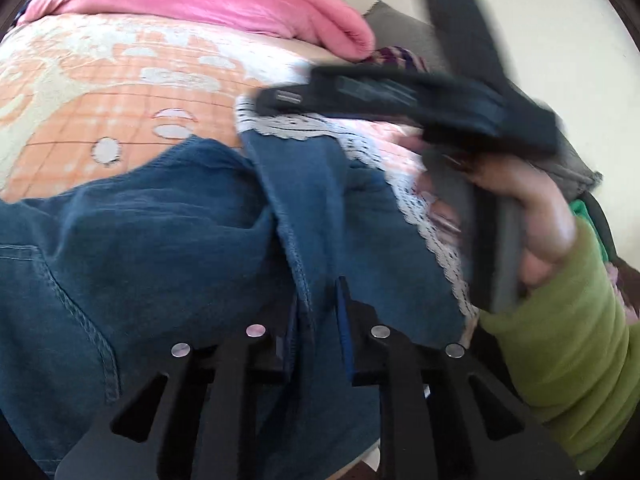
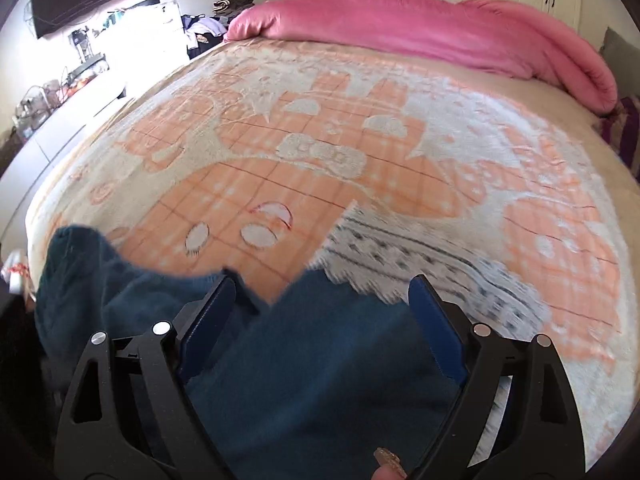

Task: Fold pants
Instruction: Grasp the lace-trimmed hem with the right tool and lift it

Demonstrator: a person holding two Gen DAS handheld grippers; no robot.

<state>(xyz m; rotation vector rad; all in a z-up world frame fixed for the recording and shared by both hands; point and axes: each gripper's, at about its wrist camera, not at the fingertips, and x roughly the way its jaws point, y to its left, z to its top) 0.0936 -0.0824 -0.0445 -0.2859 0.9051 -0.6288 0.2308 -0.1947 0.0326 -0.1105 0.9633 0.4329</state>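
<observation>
The left gripper (image 1: 316, 312) is clenched on a seamed fold of the pants (image 1: 140, 240), judged to be held so the denim can be lifted and drawn over. The right gripper (image 2: 320, 320) is spread wide and grasps nothing; the pants lie directly beneath and between its fingers, presumably awaiting a second grip. The pants are bunched at the near edge of the bed (image 2: 360, 152), with the pink duvet (image 2: 420, 28) at its far edge.

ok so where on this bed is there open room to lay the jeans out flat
The bedspread is bare across its middle, between the pink duvet at the far edge and the jeans at the near edge. It is crowded near the right gripper, where jeans and a lace-edged cloth overlap.
</observation>
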